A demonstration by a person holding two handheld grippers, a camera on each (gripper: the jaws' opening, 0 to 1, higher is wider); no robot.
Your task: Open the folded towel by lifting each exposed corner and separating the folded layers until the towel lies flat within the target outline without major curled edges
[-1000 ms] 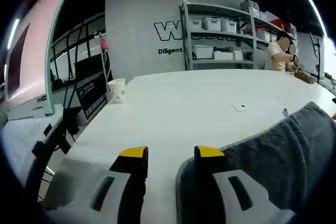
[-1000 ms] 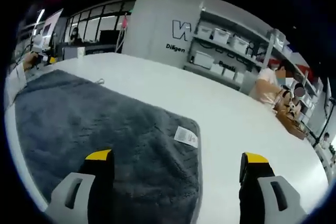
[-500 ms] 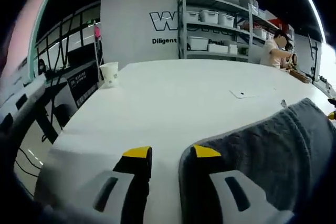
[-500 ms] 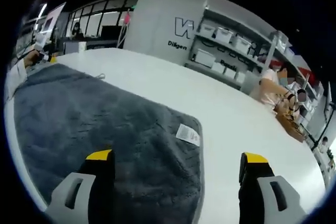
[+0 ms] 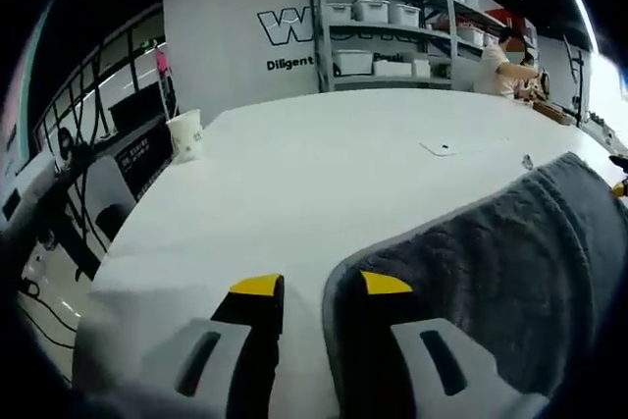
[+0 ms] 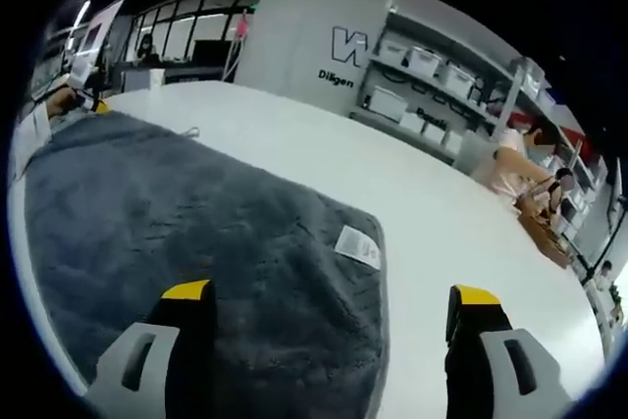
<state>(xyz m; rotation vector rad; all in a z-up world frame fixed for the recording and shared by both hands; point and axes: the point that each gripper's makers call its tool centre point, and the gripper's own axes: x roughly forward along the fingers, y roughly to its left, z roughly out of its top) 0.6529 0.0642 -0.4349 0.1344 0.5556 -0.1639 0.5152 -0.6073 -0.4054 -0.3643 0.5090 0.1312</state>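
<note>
Towel (image 6: 196, 233) label (image 6: 357, 245) in right view; cup (image 5: 184, 134) in left.

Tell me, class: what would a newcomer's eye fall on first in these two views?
The grey towel spread over the white table, its white label near one corner. In the left gripper view, the left gripper has its jaws close together at the towel's edge. The right gripper stands wide open above the towel.

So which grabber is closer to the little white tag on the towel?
Right. The right gripper sits open over the grey towel, the white tag just ahead between its jaws. The left gripper works the towel's far-side edge.
</note>
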